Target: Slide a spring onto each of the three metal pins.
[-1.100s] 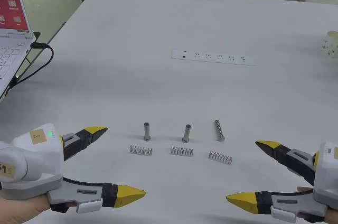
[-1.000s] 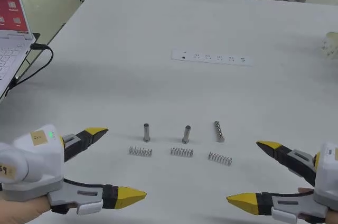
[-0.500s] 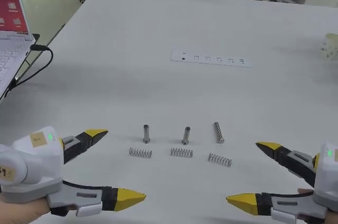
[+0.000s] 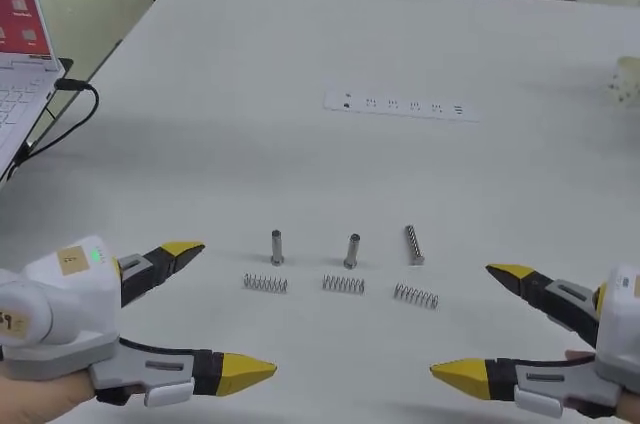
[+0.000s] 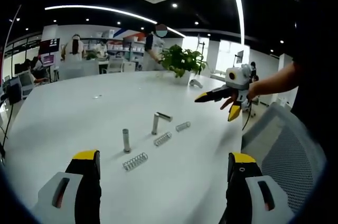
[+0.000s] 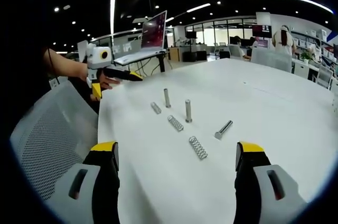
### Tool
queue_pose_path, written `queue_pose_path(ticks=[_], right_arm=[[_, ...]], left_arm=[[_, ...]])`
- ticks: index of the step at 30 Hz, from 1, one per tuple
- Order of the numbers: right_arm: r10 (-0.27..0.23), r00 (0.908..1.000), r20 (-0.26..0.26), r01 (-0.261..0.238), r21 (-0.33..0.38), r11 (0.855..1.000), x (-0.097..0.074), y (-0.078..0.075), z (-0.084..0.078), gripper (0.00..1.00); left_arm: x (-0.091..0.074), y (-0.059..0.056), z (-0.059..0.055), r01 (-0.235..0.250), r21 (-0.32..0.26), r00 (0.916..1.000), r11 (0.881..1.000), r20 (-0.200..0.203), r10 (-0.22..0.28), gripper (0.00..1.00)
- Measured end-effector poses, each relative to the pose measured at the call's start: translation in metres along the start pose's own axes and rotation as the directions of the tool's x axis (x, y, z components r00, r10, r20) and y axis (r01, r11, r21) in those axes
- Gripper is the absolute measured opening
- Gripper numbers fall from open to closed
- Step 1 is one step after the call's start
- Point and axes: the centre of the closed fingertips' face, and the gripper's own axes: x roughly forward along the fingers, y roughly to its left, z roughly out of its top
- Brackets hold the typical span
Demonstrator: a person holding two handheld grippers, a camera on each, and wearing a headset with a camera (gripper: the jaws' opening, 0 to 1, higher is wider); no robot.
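- One white table (image 4: 300,64) carries everything. Over the last second nothing on it has been shifted; only the head view has drifted slightly, so the task is judged not yet begun.
- Two grippers have been kept low at the table's near edge, well apart from each other. On the left gripper (image 4: 236,307) the jaws are spread wide, with nothing held and nothing touched. The right gripper (image 4: 462,321) is spread just as wide and is equally empty.
- Three metal pins are set in a row beyond and between the grippers. The left pin (image 4: 277,247) and the middle pin (image 4: 352,251) stand upright. The right pin (image 4: 413,245) lies on its side, as is plain in the right gripper view.
- Three springs lie loose on the table, one just in front of each pin and apart from it: the left spring (image 4: 265,284), the middle spring (image 4: 343,285) and the right spring (image 4: 416,296). None has been threaded on, so all three pairings are left to do.
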Motion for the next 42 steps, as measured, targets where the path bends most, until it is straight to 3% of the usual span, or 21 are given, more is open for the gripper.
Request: queue_pose_path(ticks=[28, 36, 42], right_arm=[[0.010, 0.9998, -0.015, -0.010, 0.007, 1.000, 0.001, 0.003, -0.007, 0.92], [0.000, 0.9999, -0.012, 0.000, 0.006, 1.000, 0.001, -0.001, -0.003, 0.91], [0.006, 1.0000, -0.002, -0.006, -0.010, 1.000, 0.004, 0.000, 0.003, 0.91]], left_arm=[[0.004, -0.001, -0.003, 0.015, -0.001, 0.9999, 1.000, -0.001, -0.015, 0.98], [0.003, 0.013, 0.015, -0.004, 0.026, 0.9994, 1.000, 0.036, 0.003, 0.98], [0.004, 0.014, 0.025, -0.026, 0.044, 0.9969, 0.999, 0.075, 0.022, 0.98]])
